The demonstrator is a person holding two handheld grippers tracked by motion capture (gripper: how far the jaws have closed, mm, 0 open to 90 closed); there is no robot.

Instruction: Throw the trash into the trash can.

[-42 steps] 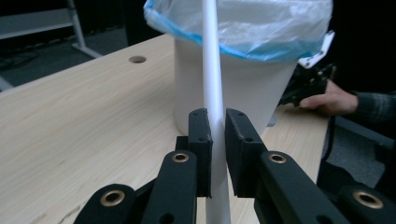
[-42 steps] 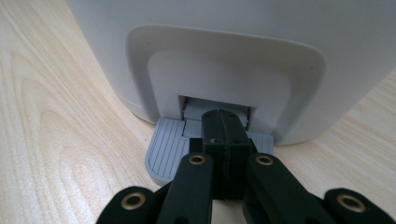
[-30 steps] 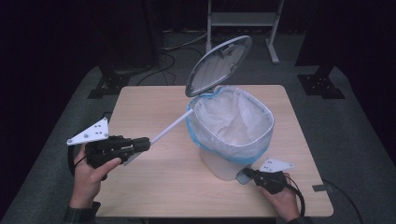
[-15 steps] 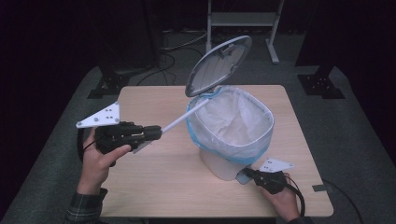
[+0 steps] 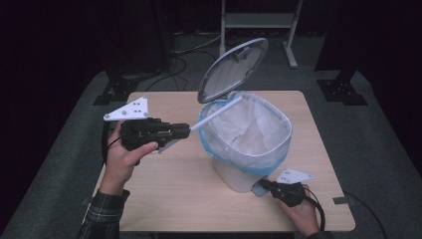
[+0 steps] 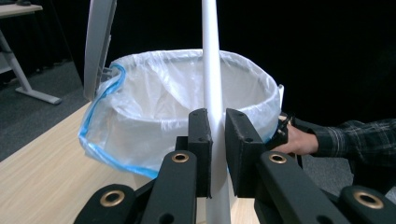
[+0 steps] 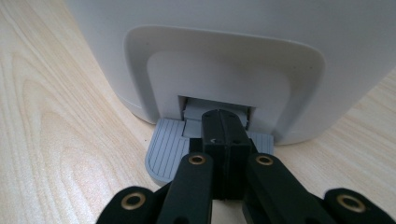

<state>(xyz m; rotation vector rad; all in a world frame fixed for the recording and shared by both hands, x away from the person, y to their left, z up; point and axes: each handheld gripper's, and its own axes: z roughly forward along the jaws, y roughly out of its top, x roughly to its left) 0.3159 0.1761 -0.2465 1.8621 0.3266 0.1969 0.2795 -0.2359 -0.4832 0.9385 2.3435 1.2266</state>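
Pressing down at the near edge of the desk, the right tool has its jaws closed flat together, empty, their tips resting on the grey ribbed pedal at the foot of the white bin. The person's right hand wraps around it from below, beside a checked sleeve seen from the left gripper view. To the left, a little farther in, the left hand carries the left tool, its jaws clamped on a long white stick. That stick slopes up and away from the jaws, and its far end hangs over the bin's open mouth. A white bag with a blue edge lines the bin and folds over its rim. Behind the opening, the bin's grey lid stands tipped up. Beyond the desk, cables and a metal frame sit on the dark floor.
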